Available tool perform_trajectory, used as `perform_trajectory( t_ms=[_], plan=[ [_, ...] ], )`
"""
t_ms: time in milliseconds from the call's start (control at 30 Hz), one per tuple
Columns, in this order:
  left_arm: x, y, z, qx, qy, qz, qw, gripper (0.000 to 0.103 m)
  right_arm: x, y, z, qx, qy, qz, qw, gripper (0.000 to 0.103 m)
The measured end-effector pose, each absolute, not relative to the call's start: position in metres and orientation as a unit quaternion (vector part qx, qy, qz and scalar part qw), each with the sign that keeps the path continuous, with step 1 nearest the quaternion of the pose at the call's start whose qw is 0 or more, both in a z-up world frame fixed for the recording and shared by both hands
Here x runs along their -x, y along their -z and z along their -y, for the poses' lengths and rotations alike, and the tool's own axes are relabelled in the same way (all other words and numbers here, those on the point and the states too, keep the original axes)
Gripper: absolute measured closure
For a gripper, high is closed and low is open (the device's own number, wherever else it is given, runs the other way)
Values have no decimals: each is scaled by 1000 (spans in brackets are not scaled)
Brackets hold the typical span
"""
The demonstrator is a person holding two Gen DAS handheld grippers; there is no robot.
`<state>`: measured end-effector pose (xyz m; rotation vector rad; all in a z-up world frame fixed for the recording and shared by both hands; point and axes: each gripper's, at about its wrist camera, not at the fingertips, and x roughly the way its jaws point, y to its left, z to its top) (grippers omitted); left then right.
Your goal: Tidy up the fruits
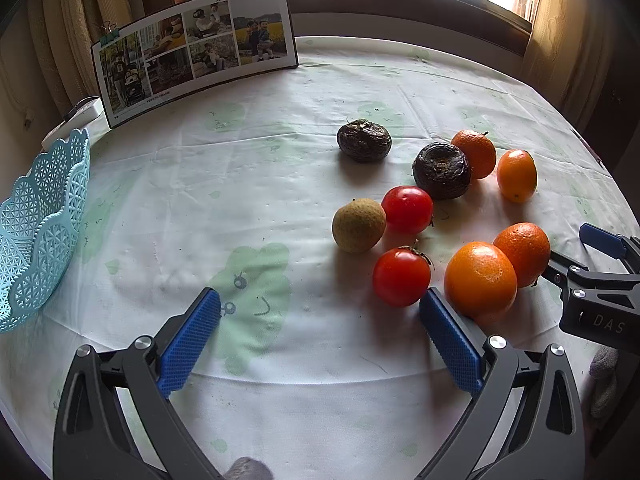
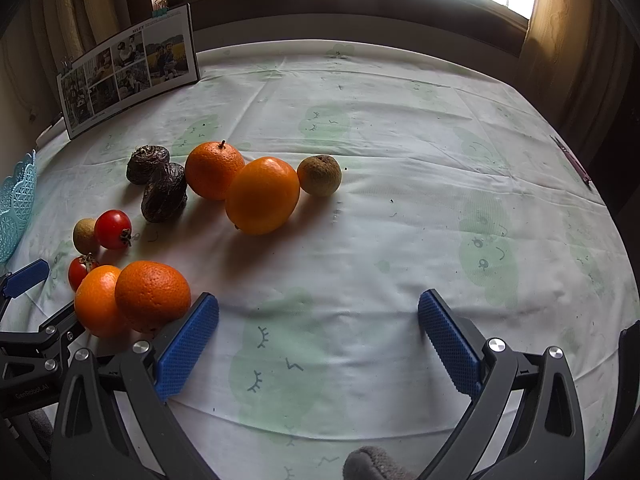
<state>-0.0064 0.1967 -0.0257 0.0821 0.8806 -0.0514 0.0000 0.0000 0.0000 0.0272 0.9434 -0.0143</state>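
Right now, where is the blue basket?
The basket stands at the far left edge of the table in the left wrist view, near the photo board and well apart from the fruits.

Table (image 1: 280,400) carries all fruit loose on its right half as seen from the left wrist; basket (image 1: 36,232) sits at the far left edge, photo card (image 1: 192,48) stands at the back left. Two tomatoes (image 1: 402,276) lie at the cluster's near left with a longan (image 1: 359,225) touching the rear one, two passion fruits (image 1: 441,171) behind them. Two oranges (image 1: 480,278) touch at near right, just beside the left claw (image 1: 320,340), two more oranges (image 1: 516,175) behind.
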Motion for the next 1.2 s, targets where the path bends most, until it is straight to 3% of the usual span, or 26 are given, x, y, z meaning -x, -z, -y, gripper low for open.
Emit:
perform_trajectory(
  t_ms=[1200],
  plan=[
    [8, 20, -196, -49, 46, -446, 892, 2, 10, 0, 3, 0, -21, -456, 890, 5]
  ],
)
